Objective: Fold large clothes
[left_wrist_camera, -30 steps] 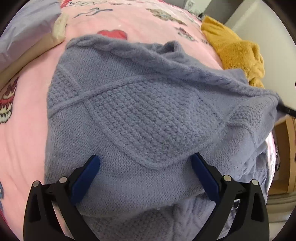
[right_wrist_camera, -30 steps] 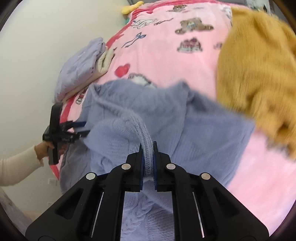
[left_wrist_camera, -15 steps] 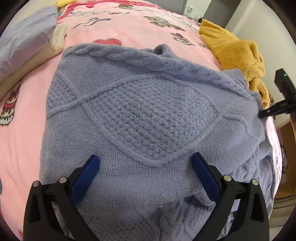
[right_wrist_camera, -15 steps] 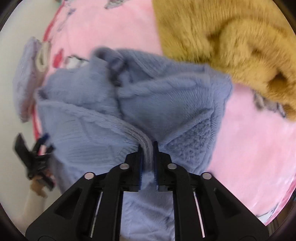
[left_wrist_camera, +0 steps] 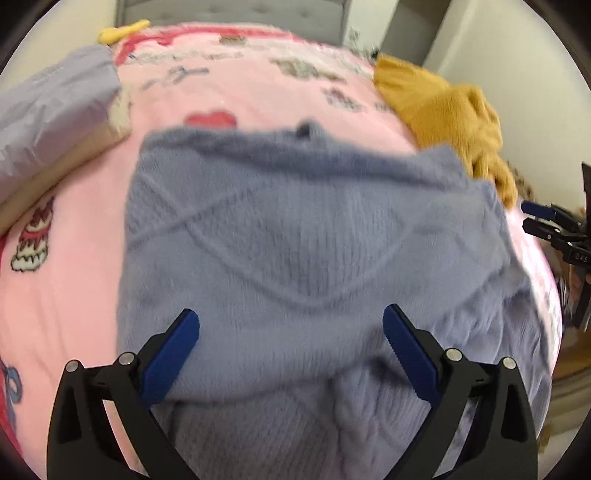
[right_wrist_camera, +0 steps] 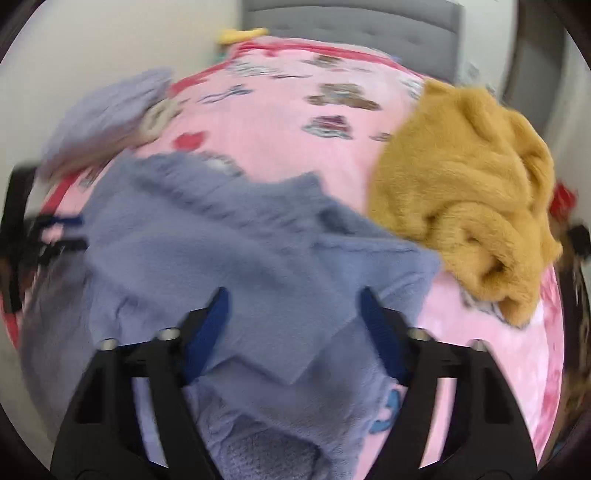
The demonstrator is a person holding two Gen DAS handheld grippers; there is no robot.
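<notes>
The blue-grey sweater (left_wrist_camera: 303, 236) lies half folded on the pink bed (left_wrist_camera: 74, 229), long side running left-right under both tools; my right gripper (right_wrist_camera: 293, 314) jaws just opened and let go, left gripper (left_wrist_camera: 290, 338) wide, holding nothing

Behind your work you've got the pink cartoon-print blanket (left_wrist_camera: 258, 96), a mustard fleece heap (right_wrist_camera: 469, 206) at its right edge, a lilac pillow (left_wrist_camera: 51, 114) far left, grey headboard (right_wrist_camera: 351, 18) beyond.
</notes>
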